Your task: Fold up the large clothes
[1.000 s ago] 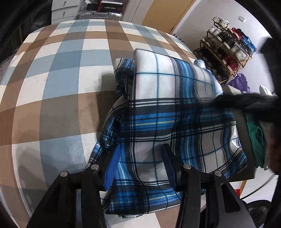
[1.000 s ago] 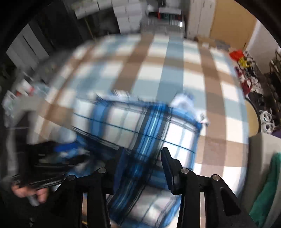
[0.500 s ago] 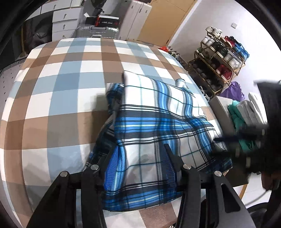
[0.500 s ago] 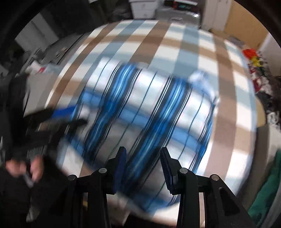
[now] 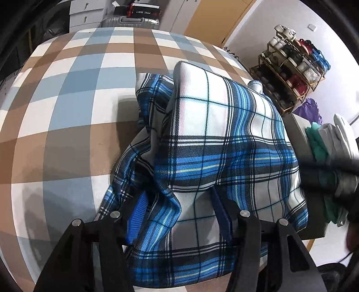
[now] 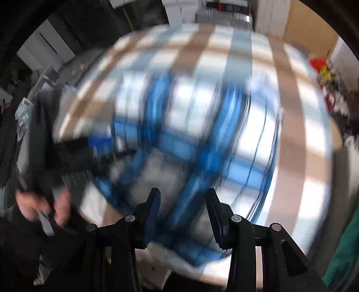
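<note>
A blue, white and black plaid garment (image 5: 213,143) lies folded in a thick bundle on the checked table (image 5: 67,94), near its right edge. My left gripper (image 5: 179,215) is open, low over the garment's near edge, with cloth bunched between its blue pads. In the right wrist view, heavily blurred by motion, the same garment (image 6: 202,125) fills the middle. My right gripper (image 6: 182,213) is open and empty above it. The left gripper and the hand holding it (image 6: 44,202) show at the left there. The right gripper appears as a dark blur (image 5: 325,175) in the left wrist view.
A grey box with stacked green and white folded clothes (image 5: 332,143) stands just off the table's right edge. A shoe rack (image 5: 291,67) stands by the far wall. A suitcase and drawers (image 5: 130,20) are behind the table.
My left gripper has dropped lower and closer onto the garment's near edge. My right gripper keeps moving fast over the garment, and its view stays blurred.
</note>
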### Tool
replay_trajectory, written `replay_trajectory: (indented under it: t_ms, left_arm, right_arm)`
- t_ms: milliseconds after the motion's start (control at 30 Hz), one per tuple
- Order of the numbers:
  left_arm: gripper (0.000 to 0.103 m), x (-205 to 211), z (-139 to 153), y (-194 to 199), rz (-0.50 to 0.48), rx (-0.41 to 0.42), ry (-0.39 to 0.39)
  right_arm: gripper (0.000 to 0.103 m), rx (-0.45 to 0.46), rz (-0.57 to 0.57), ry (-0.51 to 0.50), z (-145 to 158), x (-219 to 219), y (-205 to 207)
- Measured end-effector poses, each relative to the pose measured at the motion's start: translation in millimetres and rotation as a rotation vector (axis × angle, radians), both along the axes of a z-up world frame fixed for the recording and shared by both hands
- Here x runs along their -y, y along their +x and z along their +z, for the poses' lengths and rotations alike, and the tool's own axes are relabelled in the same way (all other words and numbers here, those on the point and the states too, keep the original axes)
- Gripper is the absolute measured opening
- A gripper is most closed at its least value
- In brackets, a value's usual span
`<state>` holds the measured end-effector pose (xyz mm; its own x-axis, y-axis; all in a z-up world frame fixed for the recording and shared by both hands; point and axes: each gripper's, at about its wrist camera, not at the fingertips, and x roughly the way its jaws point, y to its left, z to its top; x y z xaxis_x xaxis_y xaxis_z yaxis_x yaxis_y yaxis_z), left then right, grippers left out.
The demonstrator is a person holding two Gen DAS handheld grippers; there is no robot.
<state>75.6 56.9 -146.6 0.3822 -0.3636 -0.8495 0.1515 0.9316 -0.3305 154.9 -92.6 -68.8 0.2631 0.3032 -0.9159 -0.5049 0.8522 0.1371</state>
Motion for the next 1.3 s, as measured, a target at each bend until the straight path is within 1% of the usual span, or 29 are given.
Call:
replay_trajectory:
  t_ms: [67, 133, 167, 233, 300, 333, 367, 400, 467, 500, 567, 633, 733, 800, 833, 867, 900, 933, 967, 1000, 1033, 1067, 1100, 1133, 1167, 1200, 1233, 1267, 1300]
  left_arm:
    - [0.052, -1, 0, -3, 0.005, -0.001, 0.003]
    - [0.052, -3, 1, -5, 0.004, -0.001, -0.005]
    - [0.052, -3, 1, -5, 0.001, -0.001, -0.006]
    - [0.052, -2, 1, -5, 0.004, -0.001, -0.004]
    - [0.052, -2, 0, -5, 0.017, 0.007, 0.024]
    - [0.054, -2, 0, -5, 0.024, 0.012, 0.039]
    - [0.066, -3, 0, -5, 0.037, 0.015, 0.065]
    - [0.069, -6, -2, -4, 0.046, 0.013, 0.069]
    - [0.069, -13, -3, -4, 0.041, -0.003, 0.023]
    - [0.069, -15, -3, -3, 0.043, -0.016, 0.007]
    - [0.069, -18, -3, -6, 0.052, -0.029, -0.011]
    - [0.069, -19, 0, -10, 0.054, -0.038, -0.013]
    - [0.069, -24, 14, -17, 0.065, -0.001, -0.025]
    - [0.069, -31, 27, -22, 0.082, 0.048, -0.051]
    - [0.069, -35, 31, -23, 0.093, 0.067, -0.064]
    - [0.069, -38, 36, -23, 0.105, 0.087, -0.081]
    - [0.069, -42, 41, -24, 0.115, 0.103, -0.098]
    - [0.069, -42, 42, -22, 0.117, 0.104, -0.121]
    - [0.069, -42, 42, -22, 0.095, 0.088, -0.179]
    - [0.069, -39, 41, -21, 0.058, 0.063, -0.253]
    - [0.069, -35, 39, -17, 0.040, 0.052, -0.287]
    - [0.069, -29, 38, -16, 0.030, 0.055, -0.278]
    - [0.069, -21, 39, -18, 0.012, 0.072, -0.232]
    - [0.069, -9, 37, -18, -0.018, 0.087, -0.161]
    - [0.069, 2, 31, -17, -0.051, 0.084, -0.086]
    - [0.069, 9, 23, -15, -0.076, 0.060, -0.024]
    - [0.069, 12, 14, -12, -0.083, 0.034, 0.011]
    - [0.069, 13, 4, -8, -0.078, 0.001, 0.041]
    - [0.069, 11, -5, -3, -0.064, -0.035, 0.046]
  right_arm:
    - [0.041, 0.040, 0.003, 0.014, 10, -20, 23]
    - [0.041, 0.019, 0.013, 0.023, 2, -46, 47]
    - [0.039, -0.001, 0.020, -0.002, -11, -61, 58]
    - [0.040, -0.022, 0.037, -0.109, -39, -89, 75]
    - [0.040, -0.082, -0.002, -0.139, -66, -99, 89]
    - [0.041, -0.091, -0.016, -0.128, -71, -89, 85]
    - [0.041, -0.100, -0.038, -0.107, -73, -87, 90]
    - [0.041, -0.118, -0.050, -0.093, -74, -82, 91]
    - [0.041, -0.133, -0.048, -0.072, -68, -74, 89]
    - [0.038, -0.124, -0.042, -0.059, -58, -68, 85]
    - [0.037, -0.089, -0.073, -0.012, -31, -44, 73]
    - [0.037, -0.102, -0.064, 0.009, -16, -22, 61]
    - [0.039, -0.100, -0.048, -0.009, -2, 5, 36]
    - [0.041, -0.148, -0.020, -0.007, -11, 23, 14]
    - [0.040, -0.163, -0.013, -0.010, -17, 24, 11]
    - [0.040, -0.175, -0.010, -0.023, -28, 24, 4]
    - [0.040, -0.187, -0.007, -0.034, -48, 27, -4]
    - [0.041, -0.188, -0.014, -0.035, -62, 27, -8]
    - [0.041, -0.176, -0.031, -0.022, -77, 28, -10]
    - [0.042, -0.142, -0.056, 0.014, -81, 32, -14]
    - [0.042, -0.114, -0.080, 0.048, -79, 35, -15]
    - [0.042, -0.102, -0.108, 0.080, -78, 38, -17]
    - [0.043, -0.092, -0.139, 0.123, -74, 44, -20]
    - [0.042, -0.081, -0.148, 0.151, -68, 49, -24]
    - [0.042, -0.066, -0.146, 0.194, -60, 55, -29]
    - [0.042, -0.062, -0.140, 0.241, -54, 61, -35]
    - [0.042, -0.070, -0.137, 0.267, -50, 65, -39]
    - [0.042, -0.080, -0.137, 0.297, -48, 69, -44]
    - [0.042, -0.090, -0.136, 0.336, -48, 72, -50]
